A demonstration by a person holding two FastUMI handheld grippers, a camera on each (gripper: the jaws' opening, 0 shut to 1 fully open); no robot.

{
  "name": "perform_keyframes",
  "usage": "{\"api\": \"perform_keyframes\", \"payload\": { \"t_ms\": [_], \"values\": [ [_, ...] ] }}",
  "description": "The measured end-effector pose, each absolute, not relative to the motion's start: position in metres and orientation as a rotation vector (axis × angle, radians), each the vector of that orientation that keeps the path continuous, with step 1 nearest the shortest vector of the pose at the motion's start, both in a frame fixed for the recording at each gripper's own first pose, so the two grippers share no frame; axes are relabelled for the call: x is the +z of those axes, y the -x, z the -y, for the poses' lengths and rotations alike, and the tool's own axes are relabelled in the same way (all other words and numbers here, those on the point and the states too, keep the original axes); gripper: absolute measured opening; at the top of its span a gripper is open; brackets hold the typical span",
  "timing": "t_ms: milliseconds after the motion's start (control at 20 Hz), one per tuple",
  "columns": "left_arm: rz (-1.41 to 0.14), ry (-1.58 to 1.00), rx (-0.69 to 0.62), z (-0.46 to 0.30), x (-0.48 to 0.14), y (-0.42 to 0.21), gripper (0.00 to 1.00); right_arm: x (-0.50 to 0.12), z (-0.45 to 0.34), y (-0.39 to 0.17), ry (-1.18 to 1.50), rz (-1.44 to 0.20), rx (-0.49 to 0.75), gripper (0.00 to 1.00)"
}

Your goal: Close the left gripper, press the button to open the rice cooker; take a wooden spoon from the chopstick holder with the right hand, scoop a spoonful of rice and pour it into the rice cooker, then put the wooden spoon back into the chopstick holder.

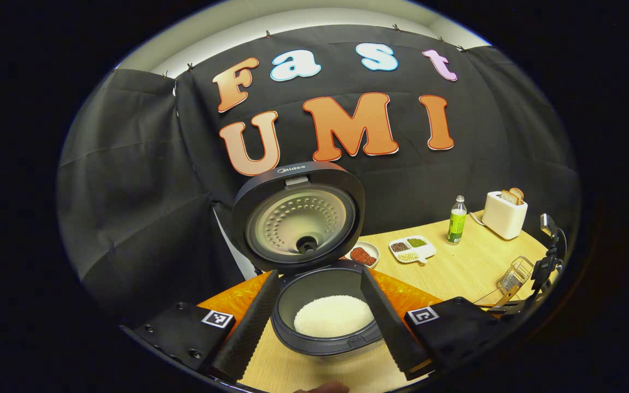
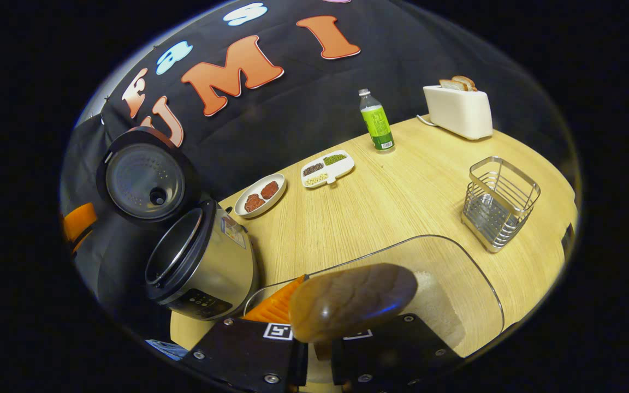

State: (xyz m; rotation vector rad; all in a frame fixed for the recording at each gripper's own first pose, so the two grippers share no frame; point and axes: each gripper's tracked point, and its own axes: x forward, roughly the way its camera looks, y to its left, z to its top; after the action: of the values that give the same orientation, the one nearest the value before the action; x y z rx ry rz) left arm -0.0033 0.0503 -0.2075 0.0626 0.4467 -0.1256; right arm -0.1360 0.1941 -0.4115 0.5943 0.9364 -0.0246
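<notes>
Right up close in the right gripper view we see the brown wooden spoon [image 2: 352,301], its round bowl facing up at us. The right gripper [image 2: 319,355] is clamped on the spoon's handle, with its two black blocks drawn in tight together. The spoon hangs over a clear container with white rice [image 2: 434,305] at the near edge of the light wooden table [image 2: 402,202]. Further right stands the wire chopstick holder [image 2: 499,202], with bare table all around it. To the left sits the silver rice cooker with its round black lid standing open [image 2: 200,262], tipped in this view.

In the left gripper view we see the left gripper [image 1: 320,322] with its two fingers [image 1: 249,327] spread wide, holding nothing, one on each side of the cooker's open pot. White rice [image 1: 333,315] lies in the bottom of the pot. The cooker rests on an orange mat [image 1: 232,300].

Far back by the black cloth wall stand a white plate with red pieces [image 2: 260,196], a white tray with three kinds of beans [image 2: 327,168], a green bottle [image 2: 376,123] and a white toaster with bread [image 2: 459,109]. The middle of the table is open.
</notes>
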Motion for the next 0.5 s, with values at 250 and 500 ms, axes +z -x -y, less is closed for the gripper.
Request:
{"api": "perform_keyframes", "payload": {
  "t_ms": [250, 500],
  "values": [
    [-0.425, -0.068, -0.149, -0.037, -0.201, 0.004, 0.92, -0.411, -0.203, 0.135, -0.724, -0.970, -0.001, 0.12],
    [-0.430, -0.037, -0.152, -0.031, -0.200, 0.006, 1.00, -0.411, -0.189, 0.135, -0.935, -0.984, -0.001, 0.12]
  ]
}}
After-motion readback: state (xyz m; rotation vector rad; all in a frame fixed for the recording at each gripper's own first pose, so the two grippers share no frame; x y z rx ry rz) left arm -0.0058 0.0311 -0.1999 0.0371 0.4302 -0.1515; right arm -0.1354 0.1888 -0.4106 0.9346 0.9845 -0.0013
